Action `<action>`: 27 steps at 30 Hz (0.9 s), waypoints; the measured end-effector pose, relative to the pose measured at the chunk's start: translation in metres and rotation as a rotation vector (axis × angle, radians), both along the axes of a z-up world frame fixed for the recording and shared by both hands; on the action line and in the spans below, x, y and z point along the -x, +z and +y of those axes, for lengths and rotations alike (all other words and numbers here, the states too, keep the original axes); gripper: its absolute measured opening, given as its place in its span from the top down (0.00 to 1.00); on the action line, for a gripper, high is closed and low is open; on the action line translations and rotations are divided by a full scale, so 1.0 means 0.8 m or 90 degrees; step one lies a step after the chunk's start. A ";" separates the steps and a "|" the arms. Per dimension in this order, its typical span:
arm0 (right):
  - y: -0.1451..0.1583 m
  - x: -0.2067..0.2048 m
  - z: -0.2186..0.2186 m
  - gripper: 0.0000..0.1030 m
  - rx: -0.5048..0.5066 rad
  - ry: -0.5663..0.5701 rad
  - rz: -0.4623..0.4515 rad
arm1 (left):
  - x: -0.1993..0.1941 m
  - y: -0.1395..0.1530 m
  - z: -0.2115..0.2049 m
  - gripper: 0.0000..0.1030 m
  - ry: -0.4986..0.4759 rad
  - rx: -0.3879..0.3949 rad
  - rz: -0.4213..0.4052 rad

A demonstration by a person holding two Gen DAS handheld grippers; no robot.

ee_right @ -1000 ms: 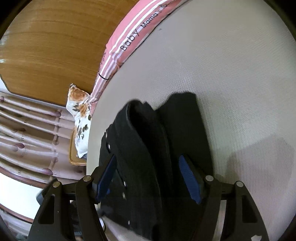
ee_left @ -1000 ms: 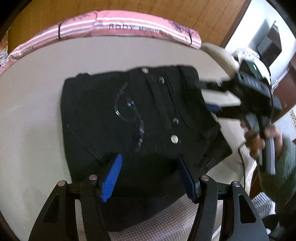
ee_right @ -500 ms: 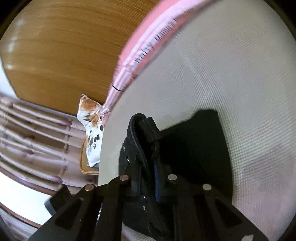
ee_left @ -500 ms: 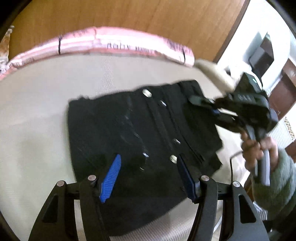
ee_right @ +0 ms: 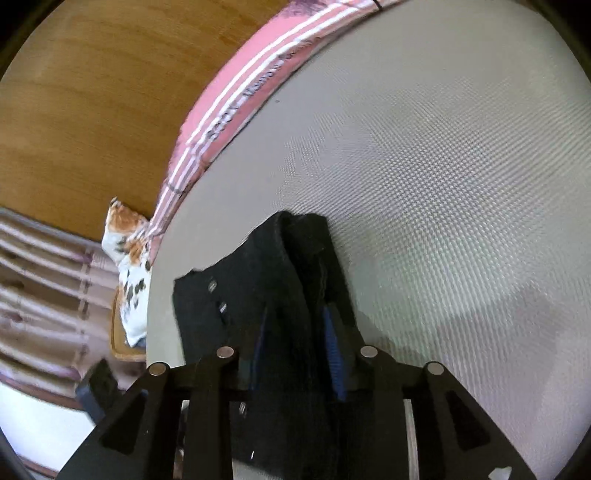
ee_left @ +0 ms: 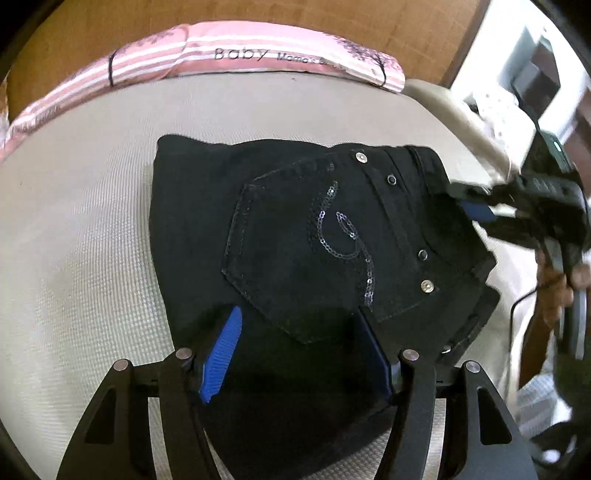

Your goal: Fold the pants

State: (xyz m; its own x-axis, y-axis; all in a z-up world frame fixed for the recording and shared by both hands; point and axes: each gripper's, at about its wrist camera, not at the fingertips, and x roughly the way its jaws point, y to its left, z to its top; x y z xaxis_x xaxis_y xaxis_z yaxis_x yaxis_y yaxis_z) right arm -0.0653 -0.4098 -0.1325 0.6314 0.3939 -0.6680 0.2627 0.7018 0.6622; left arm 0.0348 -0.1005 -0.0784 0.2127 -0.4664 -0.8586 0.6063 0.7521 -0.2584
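Note:
Black pants (ee_left: 295,236) lie folded into a compact square on the beige woven bed surface (ee_left: 81,236), back pocket with a sequin swirl facing up. My left gripper (ee_left: 297,328) hovers open over the near edge of the stack, holding nothing. My right gripper (ee_left: 476,206) reaches in from the right at the waistband corner. In the right wrist view the right gripper (ee_right: 295,332) has its jaws narrowed around a thick folded edge of the pants (ee_right: 295,280), with cloth between the blue pads.
A pink striped blanket (ee_left: 240,55) runs along the far edge of the bed against a wooden headboard (ee_left: 258,14). A floral cushion (ee_right: 127,273) lies off the bed's side. The bed's right edge drops off near the hand (ee_left: 561,280).
The right gripper went from open, to shut on the waistband edge, to partly eased around it. The pants shifted and settled flat. My left gripper stayed open above the near edge.

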 end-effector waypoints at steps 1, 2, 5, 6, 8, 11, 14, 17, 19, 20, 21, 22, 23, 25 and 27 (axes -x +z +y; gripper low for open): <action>0.000 0.007 0.003 0.72 0.000 0.008 0.004 | -0.001 0.001 0.003 0.39 0.005 0.009 0.011; -0.001 0.014 0.003 0.72 -0.004 0.013 0.010 | 0.001 0.001 0.005 0.39 0.006 0.014 0.017; -0.009 0.034 0.009 0.72 -0.016 0.020 0.020 | 0.009 0.002 0.011 0.39 0.000 0.012 0.019; -0.012 0.039 0.010 0.72 -0.019 0.021 0.023 | 0.012 0.002 0.011 0.38 -0.004 0.009 0.016; -0.011 0.047 0.015 0.84 -0.002 0.017 0.009 | 0.022 0.002 0.020 0.38 -0.005 0.004 0.011; 0.008 0.056 0.020 0.89 0.006 0.018 -0.025 | 0.025 0.004 0.023 0.38 -0.001 0.004 0.014; 0.029 0.068 0.019 0.90 0.014 0.000 -0.051 | 0.029 0.012 0.029 0.38 -0.003 0.011 0.012; 0.018 0.072 0.018 0.91 0.052 -0.003 -0.025 | 0.034 0.011 0.038 0.38 -0.007 0.009 0.007; -0.008 0.067 0.019 0.91 0.074 -0.003 0.016 | 0.035 0.000 0.040 0.38 -0.012 -0.010 0.012; -0.017 0.065 0.019 0.91 0.075 -0.005 0.026 | 0.037 -0.003 0.042 0.38 -0.014 -0.013 0.008; -0.023 0.064 0.020 0.91 0.075 -0.008 0.030 | 0.038 -0.005 0.042 0.38 -0.014 -0.012 0.002; -0.024 0.062 0.020 0.91 0.080 -0.009 0.029 | 0.039 -0.005 0.042 0.38 -0.013 -0.013 -0.002; -0.023 0.060 0.021 0.91 0.084 -0.006 0.031 | 0.039 -0.005 0.041 0.38 -0.013 -0.017 -0.004; -0.020 0.058 0.022 0.90 0.092 -0.002 0.034 | 0.039 -0.006 0.037 0.38 -0.011 -0.025 -0.010; -0.018 0.056 0.025 0.85 0.106 -0.003 0.035 | 0.040 -0.006 0.035 0.38 -0.006 -0.030 -0.016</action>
